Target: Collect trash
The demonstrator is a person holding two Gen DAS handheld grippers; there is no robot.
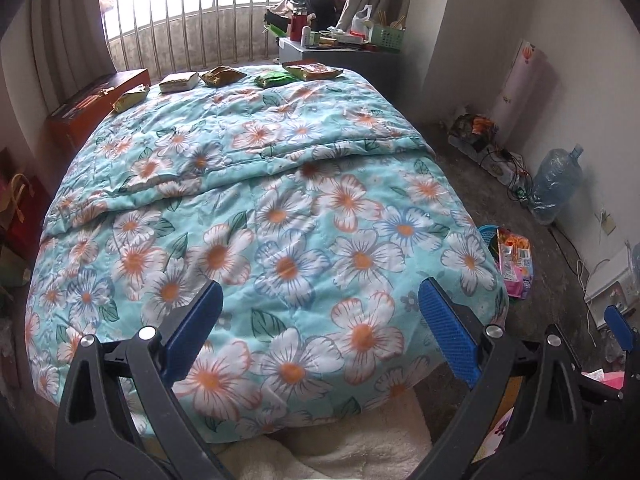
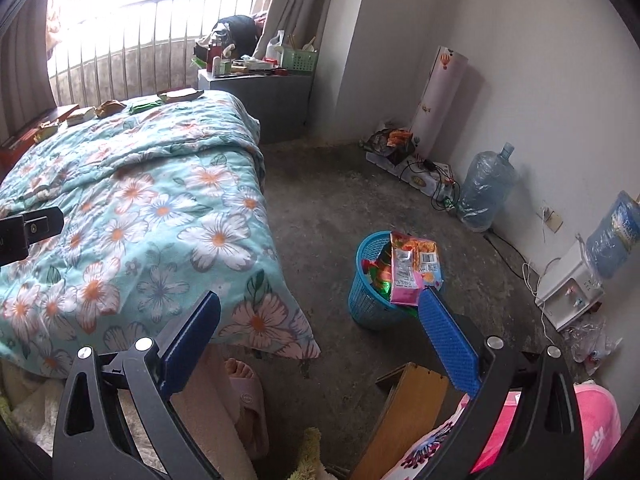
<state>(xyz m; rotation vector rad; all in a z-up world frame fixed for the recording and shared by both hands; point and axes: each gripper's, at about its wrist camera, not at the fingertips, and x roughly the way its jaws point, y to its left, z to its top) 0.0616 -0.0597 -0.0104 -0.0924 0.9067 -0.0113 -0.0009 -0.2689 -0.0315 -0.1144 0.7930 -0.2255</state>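
Several snack wrappers lie along the far edge of the floral quilt (image 1: 280,208): a yellow one (image 1: 130,98), a tan pack (image 1: 180,81), a gold one (image 1: 222,76), a green one (image 1: 276,79) and an orange one (image 1: 314,71). They also show in the right wrist view (image 2: 108,107). A blue trash basket (image 2: 370,288) stuffed with wrappers (image 2: 412,268) stands on the floor right of the bed. My left gripper (image 1: 320,320) is open and empty over the near end of the bed. My right gripper (image 2: 320,328) is open and empty above the floor beside the basket.
A grey nightstand (image 2: 260,96) with clutter stands at the bed's far right corner. Water jugs (image 2: 486,188), cables and a dispenser (image 2: 572,288) line the right wall. A wooden box (image 2: 412,412), pink fabric (image 2: 592,424) and the person's slippered foot (image 2: 244,392) are close below.
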